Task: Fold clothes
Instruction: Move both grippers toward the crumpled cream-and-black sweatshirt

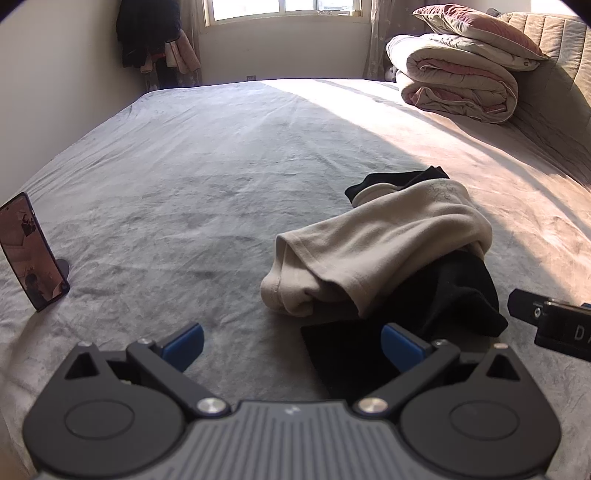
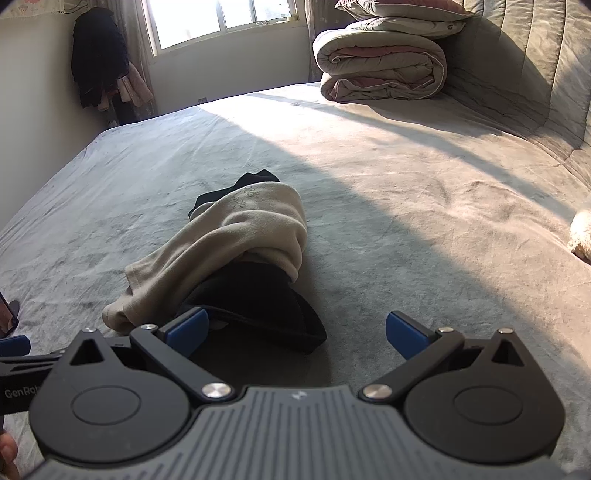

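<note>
Crumpled clothes on a grey bed, both tongs wide apart and empty.

Propped phone (image 1: pixel 35 251) far left on the velvety sheet (image 1: pixel 192 155); rolled quilt (image 1: pixel 458 85) and pillow (image 1: pixel 480 27) far back right. Left tongs (image 1: pixel 293 345) gaping, hovering just before the black garment (image 1: pixel 461 295); right tongs (image 2: pixel 295 332) likewise spread, gripping nothing. Soft beige top (image 1: pixel 376 251) draped in a rumpled roll over the black cloth, mid-bed.

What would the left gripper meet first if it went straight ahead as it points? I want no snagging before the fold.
Probably the black garment: its near edge lies just ahead of the open left gripper, toward its right finger, with the beige garment draped over it just beyond. Depth is unclear; dead centre may only meet the bed sheet.
</note>
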